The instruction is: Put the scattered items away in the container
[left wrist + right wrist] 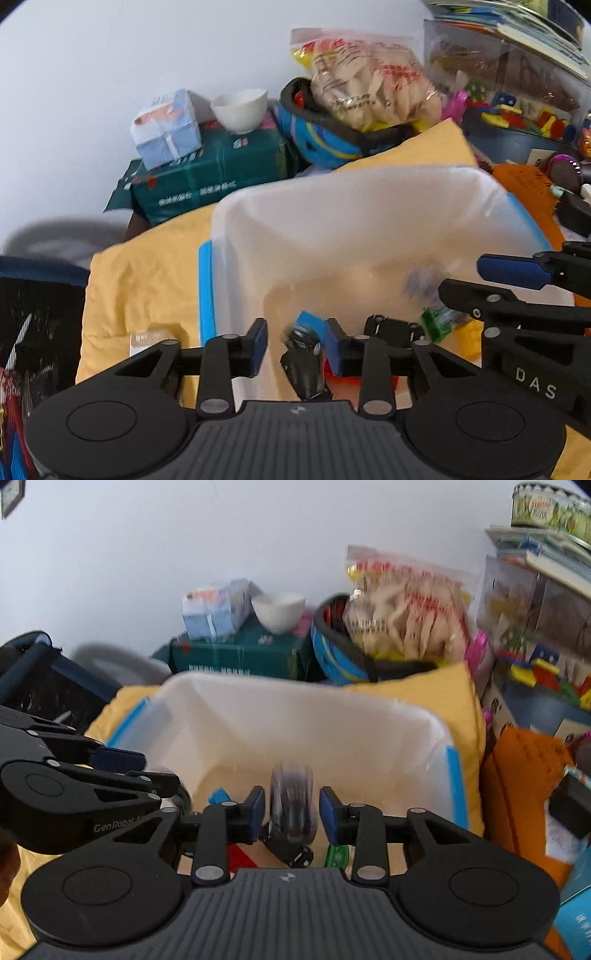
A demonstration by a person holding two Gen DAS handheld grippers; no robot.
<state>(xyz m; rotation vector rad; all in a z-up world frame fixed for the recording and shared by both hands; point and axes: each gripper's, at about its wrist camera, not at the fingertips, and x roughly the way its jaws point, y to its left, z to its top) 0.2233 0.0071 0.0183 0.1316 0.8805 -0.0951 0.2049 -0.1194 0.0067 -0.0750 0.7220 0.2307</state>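
The container, a translucent white plastic bin with blue clips on its sides, sits on a yellow cloth directly ahead of both pairs of my fingers; its open mouth faces me in both wrist views.

From my left wrist, going left to right: my left gripper has its blue-padded fingers spread wide, gripping nothing. Between and just below them a black toy car is blurred, touching neither pad that I can see. Beyond my right-hand fingertip lies a second black toy car, then a green block and a yellow block, all low inside the bin. At the far right my right gripper reaches in over the bin's rim.

From my right wrist, going left to right: my left gripper comes in from the left edge. A small blue block lies in the bin just left of my fingers. My right gripper is also spread wide, its pads clear of everything. In the gap, a dark blurred object shows, smeared; I cannot tell what it is, and it touches neither pad. Below it sits a black toy car, with a red piece to its left and a green piece to its right.

Behind the bin, past my fingertips, stand a white bowl on a green box, and a clear bag of pale pieces.
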